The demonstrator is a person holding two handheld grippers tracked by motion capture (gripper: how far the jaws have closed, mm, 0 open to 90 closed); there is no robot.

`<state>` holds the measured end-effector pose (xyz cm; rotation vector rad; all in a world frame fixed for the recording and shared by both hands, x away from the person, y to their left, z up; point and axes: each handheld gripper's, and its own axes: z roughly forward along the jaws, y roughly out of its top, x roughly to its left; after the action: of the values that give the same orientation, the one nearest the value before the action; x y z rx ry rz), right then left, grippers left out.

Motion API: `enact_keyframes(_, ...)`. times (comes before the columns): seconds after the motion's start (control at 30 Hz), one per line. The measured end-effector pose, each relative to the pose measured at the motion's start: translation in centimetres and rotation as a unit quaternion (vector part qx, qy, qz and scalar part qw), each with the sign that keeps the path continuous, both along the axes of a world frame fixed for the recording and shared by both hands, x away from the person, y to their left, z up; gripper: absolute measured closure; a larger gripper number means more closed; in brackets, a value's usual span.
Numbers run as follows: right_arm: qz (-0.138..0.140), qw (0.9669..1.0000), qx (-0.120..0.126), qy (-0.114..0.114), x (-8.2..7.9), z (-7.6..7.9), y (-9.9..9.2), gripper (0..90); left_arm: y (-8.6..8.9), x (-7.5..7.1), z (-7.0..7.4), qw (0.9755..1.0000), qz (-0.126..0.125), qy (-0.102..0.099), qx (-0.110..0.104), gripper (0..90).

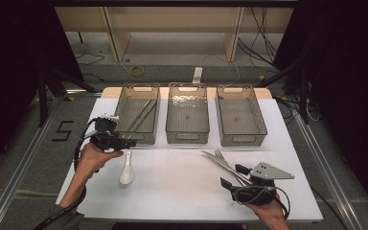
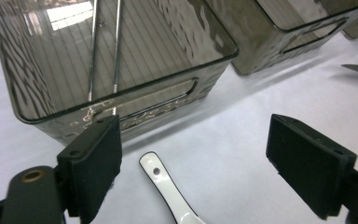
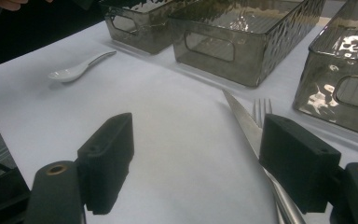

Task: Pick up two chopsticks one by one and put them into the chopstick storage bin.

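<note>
Where tongs [image 2: 193,163] gape: glossy ceramic spoon [image 2: 168,191]

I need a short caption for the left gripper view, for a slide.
Open left gripper above a white spoon on the table, beside a smoked bin holding metal chopsticks.

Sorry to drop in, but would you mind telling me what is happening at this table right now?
A person is handling cutlery with two hand-held grippers on a white table that holds three smoky transparent plastic bins. The left bin already holds a pair of metal chopsticks. The left gripper hangs open over the handle of a white ceramic spoon lying in front of that bin. The right gripper is open beside a metal knife and metal fork, gripping neither.
</note>
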<state>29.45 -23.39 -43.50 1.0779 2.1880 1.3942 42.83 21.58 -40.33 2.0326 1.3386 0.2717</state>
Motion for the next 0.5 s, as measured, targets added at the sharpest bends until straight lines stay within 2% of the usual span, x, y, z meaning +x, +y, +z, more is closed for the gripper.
enact_keyframes(0.27, -0.003, 1.0000, 0.005, 0.000, -0.2, 0.0, -0.1, 26.9, -0.1, -0.4, -1.3, 0.9997, 0.012, 0.021, 0.011, 17.3)
enact_keyframes(0.5, -0.002, 1.0000, 0.002, 0.000, -0.1, 0.0, 0.0, 26.9, 0.3, -0.6, -2.2, 0.9980, 0.038, 0.045, 0.022, 17.5)
